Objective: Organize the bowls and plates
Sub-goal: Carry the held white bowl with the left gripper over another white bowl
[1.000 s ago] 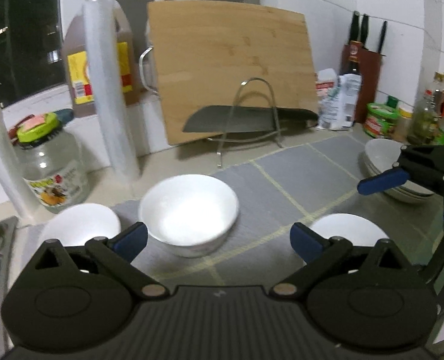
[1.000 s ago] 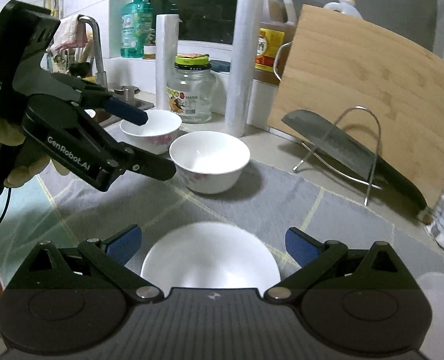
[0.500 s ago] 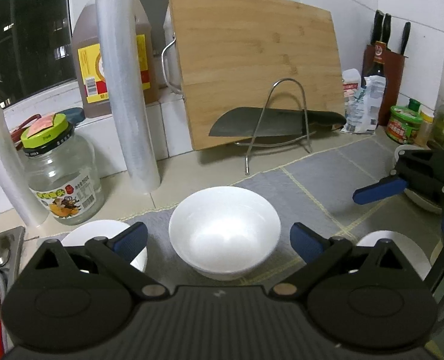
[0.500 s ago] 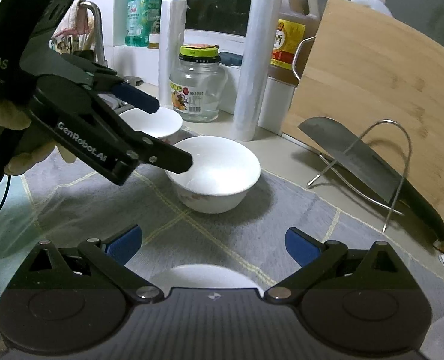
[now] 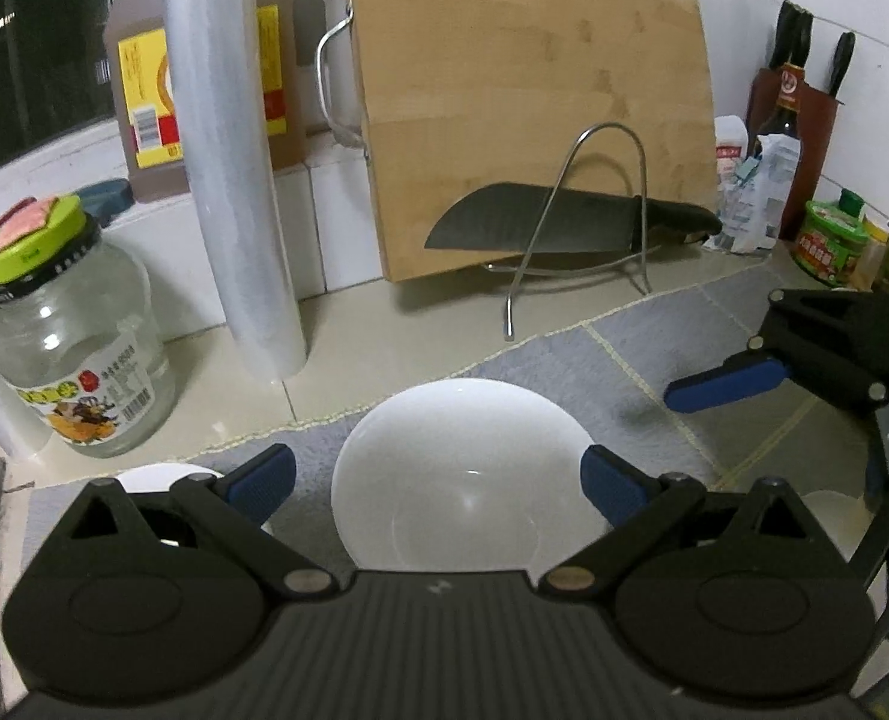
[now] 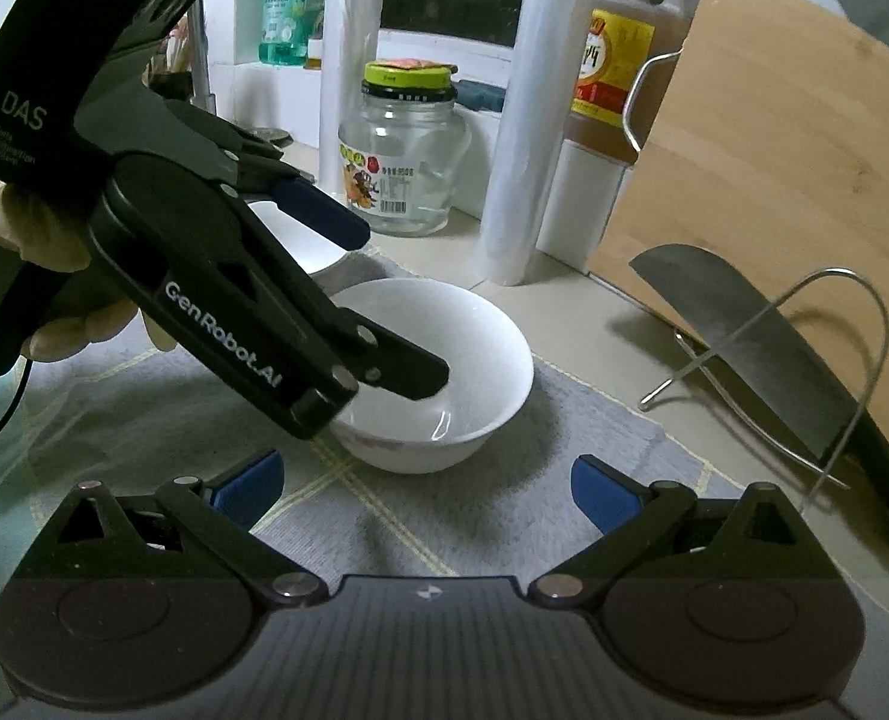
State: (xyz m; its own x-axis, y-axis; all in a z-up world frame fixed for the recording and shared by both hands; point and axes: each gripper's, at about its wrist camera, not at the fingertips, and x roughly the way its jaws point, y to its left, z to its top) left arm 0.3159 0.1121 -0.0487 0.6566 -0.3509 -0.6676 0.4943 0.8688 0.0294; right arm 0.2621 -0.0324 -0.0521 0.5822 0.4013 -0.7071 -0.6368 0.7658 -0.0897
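White bowl [image 6: 438,372] sits between the spread jaws of the left gripper [image 6: 378,300], marked "GenRobot.AI" and "DAS"; right gripper [image 6: 426,486] gapes empty.

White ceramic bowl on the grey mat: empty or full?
Empty: the white ceramic bowl shows its bare glossy inside in both wrist views.

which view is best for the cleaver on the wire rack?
Left wrist: the cleaver lies broadside, blade and handle both visible. Right wrist shows it foreshortened at the frame's edge, its handle end cut off.
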